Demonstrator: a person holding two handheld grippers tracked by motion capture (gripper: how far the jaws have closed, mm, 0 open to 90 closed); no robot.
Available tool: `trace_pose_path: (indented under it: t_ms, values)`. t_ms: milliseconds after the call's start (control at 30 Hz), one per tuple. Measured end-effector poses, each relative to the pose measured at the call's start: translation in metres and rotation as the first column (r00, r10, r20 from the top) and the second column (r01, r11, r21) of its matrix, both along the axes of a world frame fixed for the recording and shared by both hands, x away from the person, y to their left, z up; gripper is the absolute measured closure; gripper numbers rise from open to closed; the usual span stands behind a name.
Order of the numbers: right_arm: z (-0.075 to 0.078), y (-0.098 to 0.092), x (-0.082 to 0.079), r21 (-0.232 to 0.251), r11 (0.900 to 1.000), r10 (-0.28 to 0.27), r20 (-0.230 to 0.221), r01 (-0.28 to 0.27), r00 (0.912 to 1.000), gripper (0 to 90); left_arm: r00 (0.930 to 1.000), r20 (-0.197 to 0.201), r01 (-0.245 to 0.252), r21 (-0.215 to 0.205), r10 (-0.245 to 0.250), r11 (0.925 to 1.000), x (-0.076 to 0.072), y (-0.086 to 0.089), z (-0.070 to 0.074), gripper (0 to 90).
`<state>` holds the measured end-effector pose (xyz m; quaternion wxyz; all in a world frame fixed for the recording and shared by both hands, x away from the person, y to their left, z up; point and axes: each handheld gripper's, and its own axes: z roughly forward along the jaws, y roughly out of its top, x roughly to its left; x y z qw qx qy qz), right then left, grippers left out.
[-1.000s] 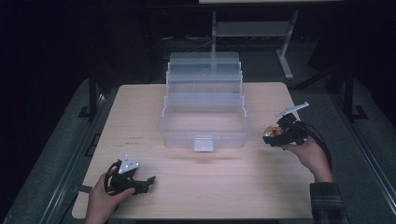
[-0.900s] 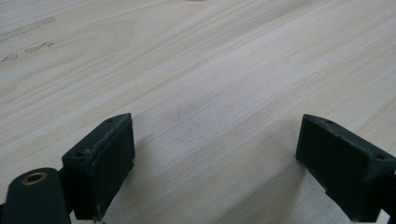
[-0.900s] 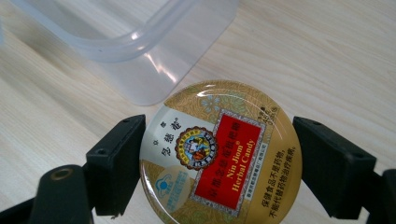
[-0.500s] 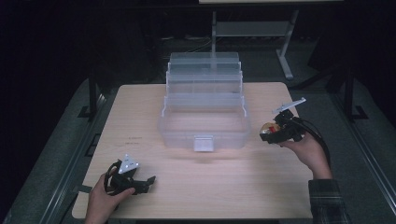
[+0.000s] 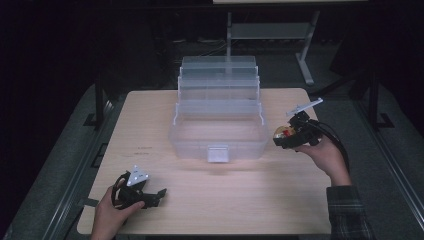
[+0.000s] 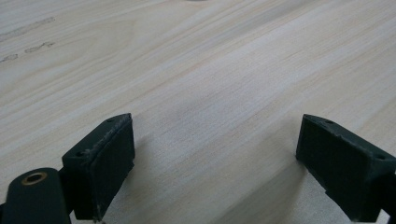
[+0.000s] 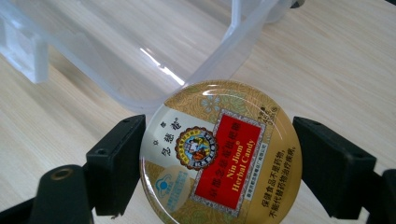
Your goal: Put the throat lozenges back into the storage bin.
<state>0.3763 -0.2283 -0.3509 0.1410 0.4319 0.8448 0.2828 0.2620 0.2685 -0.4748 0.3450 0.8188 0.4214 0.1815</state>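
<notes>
Candy tin on its way to the clear box

The right gripper (image 7: pixel 219 154) squeezes the round candy tin (image 7: pixel 220 151) just beside the clear box (image 5: pixel 218 127). Lift it over the wall, then let go gently inside. The left gripper (image 6: pixel 215 163) rests open on the table (image 5: pixel 225 200).

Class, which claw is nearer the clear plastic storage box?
Right. The right claw, gripping a candy tin, is beside the box's right wall; the left claw rests near the table's front-left.
</notes>
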Motion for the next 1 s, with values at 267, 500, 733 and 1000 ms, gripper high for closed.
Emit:
trace_pose_path:
  t_ms: [267, 500, 733, 1000]
  values:
    - [0.005, 0.012, 0.006, -0.004, 1.0, 0.025, 0.006, -0.025, 0.9997, 19.8, 1.0, 0.0, 0.0, 0.0, 0.0, 1.0, 0.0, 0.0, 0.0, 10.7]
    - [0.007, 0.021, 0.012, -0.005, 0.999, 0.041, 0.004, -0.041, 0.9992, 19.8, 1.0, 0.0, 0.0, 0.0, 0.0, 1.0, 0.0, 0.0, 0.0, 10.7]
    - [0.009, 0.028, 0.017, -0.003, 0.999, 0.052, 0.0, -0.052, 0.9986, 19.8, 1.0, 0.0, 0.0, 0.0, 0.0, 1.0, 0.0, 0.0, 0.0, 10.7]
    - [0.011, 0.04, 0.024, -0.004, 0.998, 0.07, -0.004, -0.07, 0.9975, 19.8, 1.0, 0.0, 0.0, 0.0, 0.0, 1.0, 0.0, 0.0, 0.0, 10.7]
